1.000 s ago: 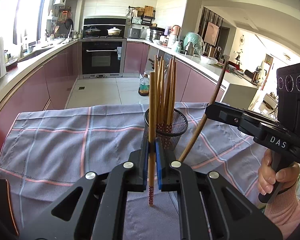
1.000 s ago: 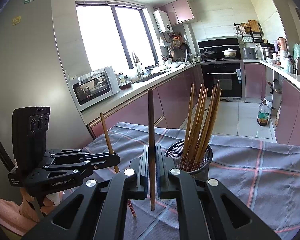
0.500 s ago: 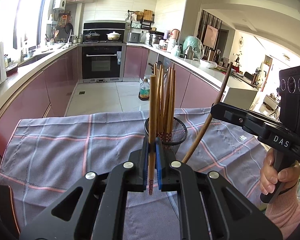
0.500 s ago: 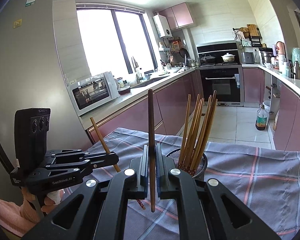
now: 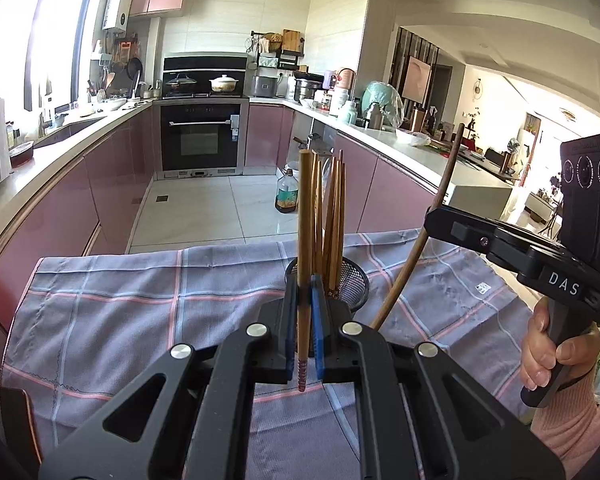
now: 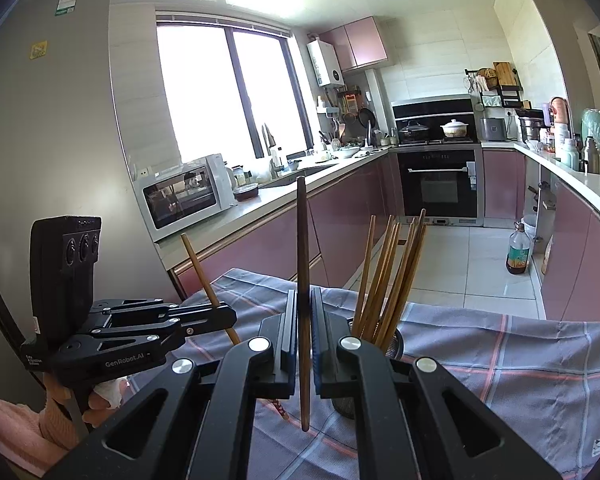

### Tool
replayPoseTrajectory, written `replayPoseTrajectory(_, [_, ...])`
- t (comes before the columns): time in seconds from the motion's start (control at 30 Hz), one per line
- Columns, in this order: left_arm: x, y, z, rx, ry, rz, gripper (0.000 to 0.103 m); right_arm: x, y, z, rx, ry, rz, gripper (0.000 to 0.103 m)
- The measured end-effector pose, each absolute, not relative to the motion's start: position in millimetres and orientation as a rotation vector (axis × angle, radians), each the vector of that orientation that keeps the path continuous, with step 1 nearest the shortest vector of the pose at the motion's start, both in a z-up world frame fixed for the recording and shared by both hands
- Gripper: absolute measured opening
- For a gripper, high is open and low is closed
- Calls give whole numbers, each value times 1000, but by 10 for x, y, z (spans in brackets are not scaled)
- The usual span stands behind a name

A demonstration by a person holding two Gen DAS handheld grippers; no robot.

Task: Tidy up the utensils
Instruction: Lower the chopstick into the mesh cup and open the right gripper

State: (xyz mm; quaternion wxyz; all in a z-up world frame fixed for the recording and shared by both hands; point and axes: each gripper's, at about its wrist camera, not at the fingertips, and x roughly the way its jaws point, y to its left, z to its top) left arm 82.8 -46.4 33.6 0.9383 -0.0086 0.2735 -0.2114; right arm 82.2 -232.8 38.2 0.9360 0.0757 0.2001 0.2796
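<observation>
Kitchen table under a checked cloth [image 5: 120, 312], mesh cup [image 5: 352, 280] of chopsticks at centre. Left gripper [image 5: 303, 320] clamps a light chopstick [image 5: 305, 220] upright, right gripper [image 6: 303, 332] a dark chopstick [image 6: 302, 240], both beside the cup, likely for dropping in.

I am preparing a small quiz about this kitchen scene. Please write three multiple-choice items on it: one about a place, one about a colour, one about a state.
1. Where does the black wire-mesh holder stand?
A. on the grey checked cloth
B. on the floor
C. in the sink

2. What colour are the lower cabinet doors?
A. white
B. green
C. dusky pink

3. What is the state of the left tongs?
A. open and empty
B. shut on a light brown wooden chopstick
C. shut on a spoon

Answers: 1 A, the cloth lies under the holder; 2 C, the doors along both counters are pink; 3 B, the pads press the chopstick.
</observation>
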Motion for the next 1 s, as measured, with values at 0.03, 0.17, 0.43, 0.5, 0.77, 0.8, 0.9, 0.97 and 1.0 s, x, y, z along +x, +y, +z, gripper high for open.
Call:
replayPoseTrajectory(0.03, [832, -471, 350, -16, 556, -431, 7, 825, -2332, 393, 154, 406, 571, 5])
replayPoseTrajectory(0.17, [857, -501, 397, -12, 545, -431, 7, 839, -2334, 426, 152, 395, 569, 5])
replayPoseTrajectory(0.43, [875, -535, 513, -5, 518, -434, 7, 863, -2361, 509, 155, 374, 571, 5])
replayPoseTrajectory(0.5, [884, -538, 543, -5, 514, -434, 7, 867, -2372, 539, 155, 367, 571, 5])
replayPoseTrajectory(0.77, [921, -553, 636, -7, 497, -429, 7, 912, -2425, 597, 167, 344, 566, 5])
replayPoseTrajectory(0.8, [924, -560, 648, -7, 494, -429, 7, 917, -2419, 602, 171, 342, 566, 5])
replayPoseTrajectory(0.9, [938, -575, 679, -6, 486, -430, 7, 935, -2443, 623, 181, 335, 567, 5])
replayPoseTrajectory(0.97, [949, -592, 702, -4, 479, -428, 7, 947, -2434, 633, 181, 331, 564, 5])
replayPoseTrajectory(1.0, [952, -599, 718, -4, 476, -429, 7, 955, -2434, 641, 182, 330, 565, 5])
